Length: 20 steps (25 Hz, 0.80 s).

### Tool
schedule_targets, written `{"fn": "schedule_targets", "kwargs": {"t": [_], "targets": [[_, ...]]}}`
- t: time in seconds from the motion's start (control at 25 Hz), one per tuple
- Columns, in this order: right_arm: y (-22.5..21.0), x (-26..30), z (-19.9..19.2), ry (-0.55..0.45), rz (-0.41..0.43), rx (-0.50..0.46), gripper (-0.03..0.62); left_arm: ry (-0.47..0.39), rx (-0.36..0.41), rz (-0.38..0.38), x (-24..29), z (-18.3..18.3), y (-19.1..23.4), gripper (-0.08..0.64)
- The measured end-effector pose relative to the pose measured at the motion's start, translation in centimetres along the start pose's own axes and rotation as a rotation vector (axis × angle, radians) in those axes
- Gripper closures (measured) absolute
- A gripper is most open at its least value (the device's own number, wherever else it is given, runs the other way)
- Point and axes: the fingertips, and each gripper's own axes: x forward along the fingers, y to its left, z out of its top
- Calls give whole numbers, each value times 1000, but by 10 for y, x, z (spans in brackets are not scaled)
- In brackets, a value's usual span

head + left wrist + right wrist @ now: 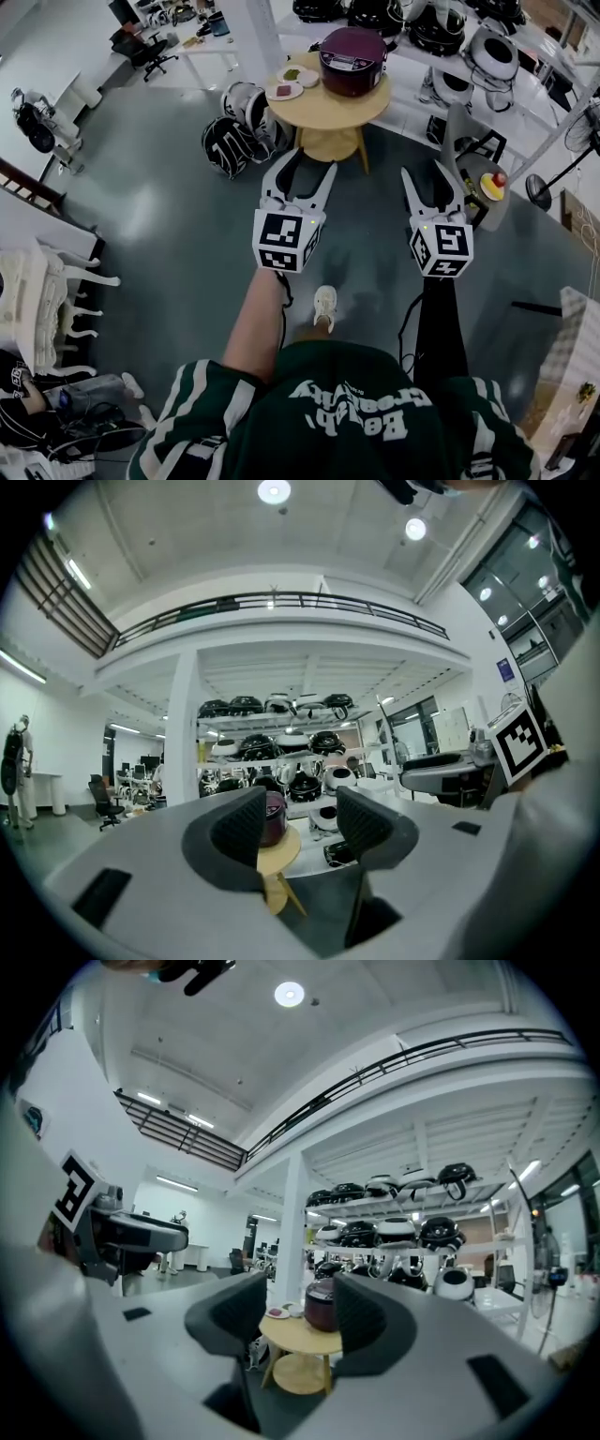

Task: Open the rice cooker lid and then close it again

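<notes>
**Well short of the table: both grippers open, cooker lid down**

Both hand-held tools are held out level in front of the person, well apart from the round wooden table [330, 114]. The left gripper [305, 163] has its jaws spread, and its own view shows nothing between the pads, only the distant table framed in the gap. The right gripper [424, 172] stands the same way, with its jaws apart and nothing held.

The rice cooker [352, 60], dark maroon with a pale panel on its front, sits at the far right edge of the table top. Its lid [354, 41] lies down flat on the body. Two small plates share the table's left edge: one [284, 91] carries something dark red, and the other [300, 74], just behind it, something green. Both lie near the cooker without touching it.

Black-and-white helmet-like shells [236, 131] lie on the grey floor by the table's left side. More of them fill the white shelving [469, 89] behind it. One pale shoe [324, 306] of the person shows on the floor below the grippers.
</notes>
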Motion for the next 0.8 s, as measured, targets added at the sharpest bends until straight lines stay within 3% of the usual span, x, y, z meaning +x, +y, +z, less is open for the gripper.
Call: {"fn": "schedule_targets", "kwargs": {"t": [0.44,0.8], "targets": [[-13,143,-4,13,-33,-4,364,-6,-14,-49,112,-11,94,337],[-19,222,-21,40,-38,-12,357,-2,-25,-77,180,-32,144,337]]}}
